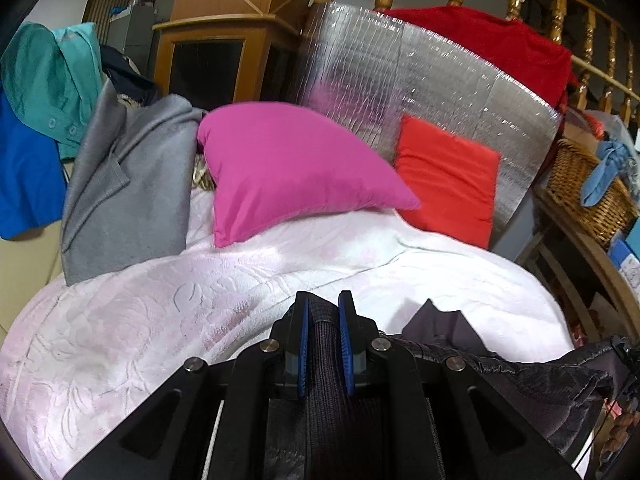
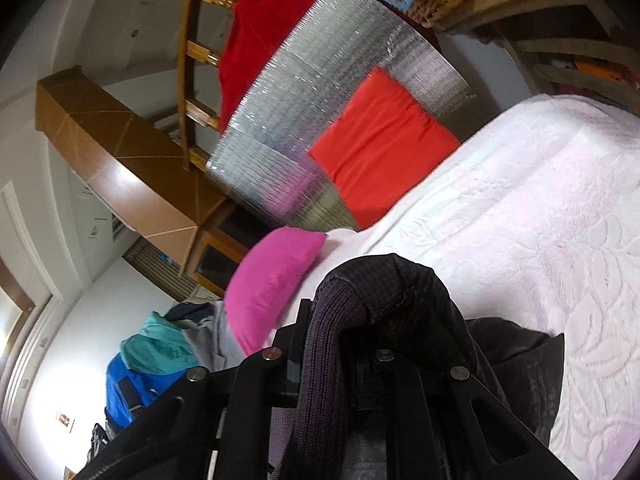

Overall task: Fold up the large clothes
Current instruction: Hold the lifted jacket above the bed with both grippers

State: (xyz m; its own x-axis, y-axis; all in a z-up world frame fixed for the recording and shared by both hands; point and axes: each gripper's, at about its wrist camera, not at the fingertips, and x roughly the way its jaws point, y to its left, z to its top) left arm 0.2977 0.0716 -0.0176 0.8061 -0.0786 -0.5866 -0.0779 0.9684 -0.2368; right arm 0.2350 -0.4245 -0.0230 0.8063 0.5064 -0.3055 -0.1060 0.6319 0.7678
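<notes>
Landmark: the pale pink bedspread (image 1: pixel 280 264), with everything placed against it.

Garment: a dark knitted garment (image 1: pixel 520 372), held up above the near edge of the bedspread, not yet laid down.

Left gripper (image 1: pixel 325 308): jaws narrow, blue pads pinching a ribbed edge of the garment between them.

Right gripper (image 2: pixel 340 320): jaws hidden under the cloth draped over them; from how the ribbed hem (image 2: pixel 324 360) hangs there, I judge it clamped on the garment too.

Long axis: the cloth runs from the left gripper off to its right side, slack and sagging, so the held edge lies across the near edge of the bedspread, one gripper at each end.

Which way it lies: the garment is already in both grippers; the open bedspread lies ahead of and below them.

Nearer hand: neither clearly; both look about level with the near edge.

Far end of the bedspread: a magenta pillow (image 1: pixel 288 168) and a red cushion (image 1: pixel 448 180) against a silver foil panel (image 1: pixel 400 80); a grey coat (image 1: pixel 124 184) at the far left corner.

Judgement: the next move likely calls for carrying the edge forward and lowering it flat, short of the pillow.
</notes>
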